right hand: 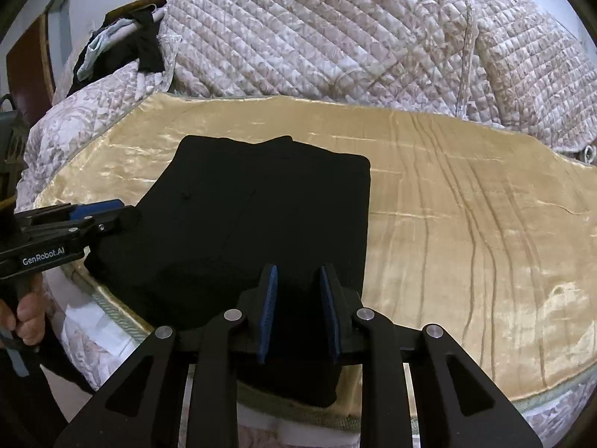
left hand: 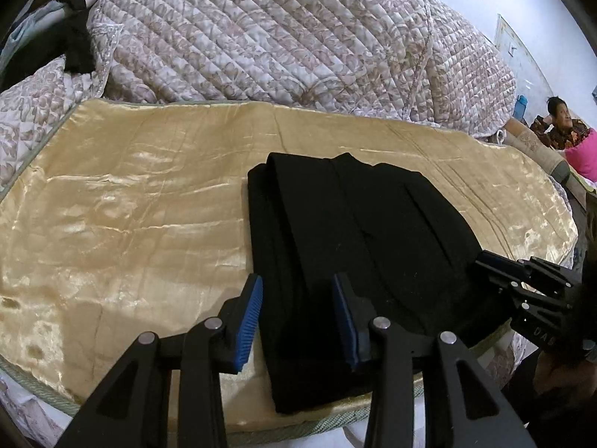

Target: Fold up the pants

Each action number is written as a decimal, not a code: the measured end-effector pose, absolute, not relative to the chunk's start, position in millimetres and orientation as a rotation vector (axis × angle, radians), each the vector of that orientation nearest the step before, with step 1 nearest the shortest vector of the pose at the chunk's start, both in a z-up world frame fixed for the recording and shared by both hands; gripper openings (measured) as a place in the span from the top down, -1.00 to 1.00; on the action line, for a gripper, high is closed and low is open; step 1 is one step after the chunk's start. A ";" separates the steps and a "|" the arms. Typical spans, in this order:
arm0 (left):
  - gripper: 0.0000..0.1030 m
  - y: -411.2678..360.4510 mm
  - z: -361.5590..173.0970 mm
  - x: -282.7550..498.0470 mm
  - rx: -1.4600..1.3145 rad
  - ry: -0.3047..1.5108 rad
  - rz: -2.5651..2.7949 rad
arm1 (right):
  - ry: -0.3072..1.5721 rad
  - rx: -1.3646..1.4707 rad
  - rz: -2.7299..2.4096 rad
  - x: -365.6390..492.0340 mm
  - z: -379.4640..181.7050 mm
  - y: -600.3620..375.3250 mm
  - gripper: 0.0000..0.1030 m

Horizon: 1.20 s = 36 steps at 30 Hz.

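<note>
Black pants (left hand: 347, 246) lie folded in a flat stack on a shiny gold blanket (left hand: 130, 224), near its front edge. My left gripper (left hand: 298, 317) is open and empty, its blue pads just above the stack's near left part. My right gripper (right hand: 298, 313) is open and empty, its pads over the near right part of the pants (right hand: 253, 224). The right gripper also shows in the left wrist view (left hand: 522, 280), at the stack's right edge. The left gripper shows in the right wrist view (right hand: 93, 216), at the stack's left edge.
A quilted floral bedspread (left hand: 280, 37) is heaped behind the gold blanket (right hand: 466, 224). Dark clothes (right hand: 123, 48) hang at the far left. A seated person (left hand: 559, 127) is at the far right. The bed's front edge (right hand: 123, 324) runs just below the grippers.
</note>
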<state>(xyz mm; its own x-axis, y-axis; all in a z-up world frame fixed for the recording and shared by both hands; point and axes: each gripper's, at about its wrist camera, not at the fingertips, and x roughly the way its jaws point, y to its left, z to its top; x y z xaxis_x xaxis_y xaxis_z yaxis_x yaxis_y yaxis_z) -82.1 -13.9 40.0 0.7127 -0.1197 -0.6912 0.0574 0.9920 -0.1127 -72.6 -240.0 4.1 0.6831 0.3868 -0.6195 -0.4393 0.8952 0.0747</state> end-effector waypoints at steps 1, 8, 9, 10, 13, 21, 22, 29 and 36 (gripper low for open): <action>0.19 -13.5 40.3 -81.9 -0.083 0.770 -0.098 | 0.673 -0.081 0.463 -73.0 3.7 -240.1 0.53; 0.15 -10.3 42.1 -79.8 -0.094 0.771 -0.102 | 0.663 -0.062 0.468 -73.2 2.6 -242.5 0.51; 0.15 -10.8 42.0 -80.4 -0.094 0.770 -0.103 | 0.667 -0.057 0.470 -72.4 3.3 -243.2 0.49; 0.15 -11.1 42.5 -80.2 -0.091 0.770 -0.105 | 0.672 -0.053 0.470 -71.8 4.3 -243.2 0.47; 0.15 -9.6 45.5 -79.3 -0.102 0.769 -0.121 | 0.693 -0.038 0.479 -67.5 10.7 -246.3 0.36; -0.06 7.3 38.3 -51.7 -0.261 0.829 -0.191 | 0.791 0.179 0.507 -29.9 12.8 -273.0 0.00; -0.12 9.0 34.3 -46.8 -0.287 0.843 -0.198 | 0.814 0.206 0.515 -24.1 9.8 -274.9 0.00; -0.21 15.1 24.3 -26.7 -0.381 0.852 -0.234 | 0.886 0.365 0.602 4.1 -5.7 -279.3 0.00; -0.09 11.3 27.0 -43.6 -0.376 0.854 -0.246 | 0.927 0.438 0.672 5.6 -8.0 -277.5 0.15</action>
<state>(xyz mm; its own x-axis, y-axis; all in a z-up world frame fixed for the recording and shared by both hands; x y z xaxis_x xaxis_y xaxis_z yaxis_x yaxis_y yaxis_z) -43.6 11.3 27.0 0.6347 -0.3578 -0.6849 0.0609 0.9067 -0.4173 5.6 -277.5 -8.0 0.4228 0.6947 -0.5819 -0.3372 0.7166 0.6105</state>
